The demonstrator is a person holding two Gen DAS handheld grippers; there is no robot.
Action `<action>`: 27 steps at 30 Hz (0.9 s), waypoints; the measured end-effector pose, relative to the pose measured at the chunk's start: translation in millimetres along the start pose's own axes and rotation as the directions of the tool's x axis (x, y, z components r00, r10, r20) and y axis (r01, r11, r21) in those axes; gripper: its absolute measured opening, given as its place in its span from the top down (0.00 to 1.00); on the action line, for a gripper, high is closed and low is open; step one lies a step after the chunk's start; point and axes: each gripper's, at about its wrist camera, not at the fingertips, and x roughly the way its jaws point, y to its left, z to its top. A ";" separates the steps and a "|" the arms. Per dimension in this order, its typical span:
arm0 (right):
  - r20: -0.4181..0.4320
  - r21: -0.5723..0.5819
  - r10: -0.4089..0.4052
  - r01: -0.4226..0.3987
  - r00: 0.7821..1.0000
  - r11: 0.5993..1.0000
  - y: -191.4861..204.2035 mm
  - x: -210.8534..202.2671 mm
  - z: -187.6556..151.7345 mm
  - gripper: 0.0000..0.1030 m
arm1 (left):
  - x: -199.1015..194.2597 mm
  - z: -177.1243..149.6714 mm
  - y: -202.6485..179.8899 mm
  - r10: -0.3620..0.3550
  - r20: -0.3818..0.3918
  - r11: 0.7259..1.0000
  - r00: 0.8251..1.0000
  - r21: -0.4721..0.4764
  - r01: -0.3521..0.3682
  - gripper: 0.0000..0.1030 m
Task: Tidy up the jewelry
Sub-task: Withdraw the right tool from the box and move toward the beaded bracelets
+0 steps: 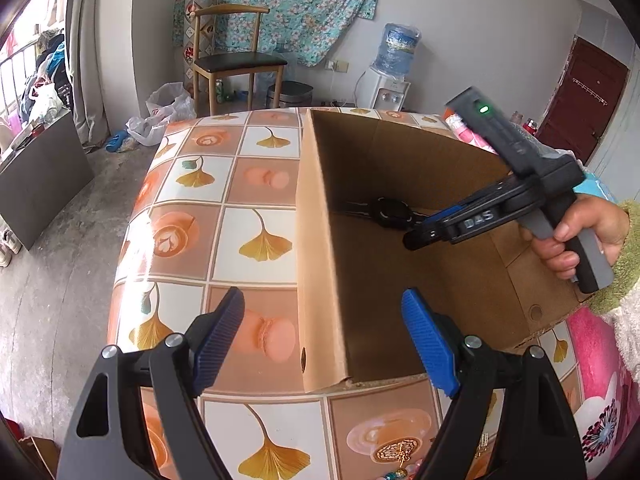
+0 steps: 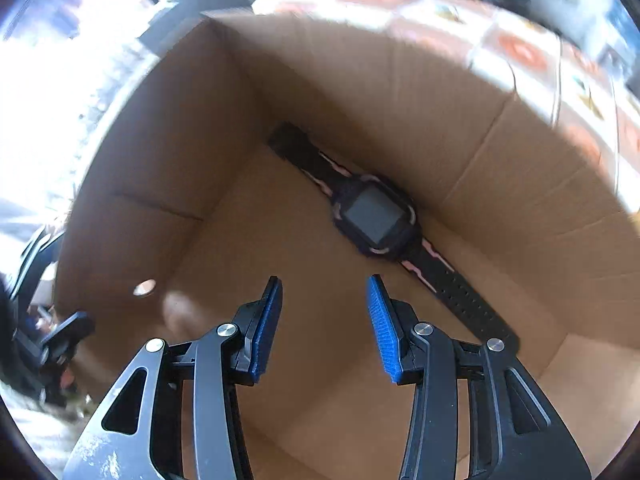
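A black smartwatch (image 2: 374,216) with pink trim lies flat on the floor of an open cardboard box (image 2: 160,128), against its far wall. My right gripper (image 2: 325,300) is open and empty inside the box, just short of the watch. In the left wrist view the right gripper (image 1: 416,236) reaches into the box (image 1: 320,240) beside the watch (image 1: 390,212). My left gripper (image 1: 322,316) is open and empty, above the box's near left corner. Small gold and beaded jewelry pieces (image 1: 400,452) lie on the table near the bottom edge.
The box stands on a table with a patterned cloth (image 1: 224,216) of ginkgo leaves and macarons. A pink floral cushion (image 1: 600,392) lies at the right. A wooden chair (image 1: 236,56) and a water dispenser (image 1: 390,76) stand behind the table.
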 end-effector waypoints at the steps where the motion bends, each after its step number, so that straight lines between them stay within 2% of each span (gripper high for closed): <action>1: 0.001 0.012 -0.011 0.011 1.000 1.000 0.3 3.3 1.1 0.59 | -1.2 0.0 -0.3 0.000 0.002 1.000 1.000 0.001 0.000 0.23; 4: 0.014 0.046 -0.040 0.039 0.999 0.998 0.2 4.2 -0.3 0.59 | -7.2 -2.7 0.8 0.000 0.013 1.000 1.000 0.003 0.000 0.23; 7: 0.057 0.055 0.034 -0.037 0.998 0.998 4.0 -12.1 -7.0 0.59 | -18.6 -7.0 4.8 0.001 0.023 1.000 1.000 -0.008 -0.001 0.23; 10: 0.160 0.047 0.090 -0.099 0.983 0.994 23.4 -55.7 -40.3 0.55 | -37.5 -15.9 11.5 0.001 0.046 1.000 0.999 -0.022 0.000 0.22; 12: 0.239 0.032 0.176 -0.189 0.955 0.981 36.9 -86.1 -69.5 0.46 | -50.6 -25.5 16.9 -0.002 0.054 0.999 0.999 -0.039 0.004 0.20; 13: 0.280 0.021 0.219 -0.234 0.934 0.972 45.3 -100.9 -87.1 0.45 | -55.0 -30.4 18.8 0.001 0.053 0.999 0.999 -0.044 0.001 0.19; 17: 0.391 -0.013 0.279 -0.298 0.877 0.954 50.4 -138.3 -120.8 0.29 | -70.7 -59.7 21.8 0.012 0.028 0.999 1.000 -0.051 -0.010 0.17; 19: 0.434 -0.006 0.289 -0.318 0.853 0.948 56.0 -144.0 -152.3 0.26 | -74.8 -75.6 21.9 0.018 0.008 0.998 1.000 -0.054 -0.018 0.16; 20: 0.445 0.003 0.283 -0.317 0.850 0.948 38.5 -155.6 -148.9 0.24 | -75.1 -84.5 20.9 0.025 -0.004 0.998 1.000 -0.056 -0.025 0.16; 21: 0.465 0.030 0.250 -0.297 0.849 0.954 42.7 -152.3 -169.5 0.23 | -73.8 -93.9 19.6 0.029 -0.021 0.998 0.999 -0.057 -0.031 0.15; 24: 0.489 0.139 0.123 -0.217 0.864 0.966 25.6 -144.6 -184.3 0.23 | -65.4 -118.3 14.5 0.044 -0.085 0.997 0.995 -0.060 -0.049 0.15; 27: 0.488 0.292 -0.035 -0.125 0.872 0.948 -3.0 -124.5 -209.7 0.23 | -56.4 -138.9 9.2 0.075 -0.131 0.995 0.989 -0.052 -0.082 0.15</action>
